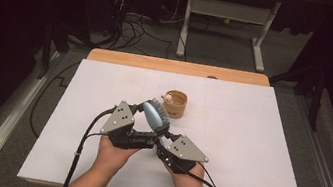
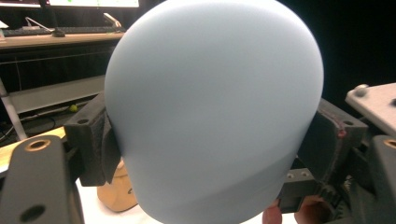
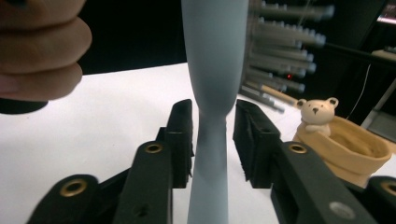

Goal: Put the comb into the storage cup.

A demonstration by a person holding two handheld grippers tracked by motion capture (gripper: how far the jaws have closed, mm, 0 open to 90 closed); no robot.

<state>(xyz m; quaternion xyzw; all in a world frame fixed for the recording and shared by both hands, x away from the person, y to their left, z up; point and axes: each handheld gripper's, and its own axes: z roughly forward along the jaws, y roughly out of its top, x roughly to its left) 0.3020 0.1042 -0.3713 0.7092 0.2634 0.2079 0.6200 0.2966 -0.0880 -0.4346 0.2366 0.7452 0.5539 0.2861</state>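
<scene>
I hold the pale-blue plastic hairbrush just before the tan ceramic bear cup: left tongs clamp its head for steadiness, right tongs stand slightly parted around its handle, not pressing.

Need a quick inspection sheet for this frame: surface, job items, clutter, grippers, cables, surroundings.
Surface: white sheet over a wooden table; no marks seen.
Job's things: pale blue brush held above the table, grey bristles turned toward the cup; tan cup with a small bear figure stands just behind it.
Clutter: nothing seen.
Grippers: left gripper shut on the brush head; right gripper has its fingers on either side of the narrow handle, a slight gap on each side, so open.
Cables: one black cable trails from each gripper toward the near edge.
Surroundings: dark room, grey floor, loose wires and a white desk frame behind the table.
</scene>
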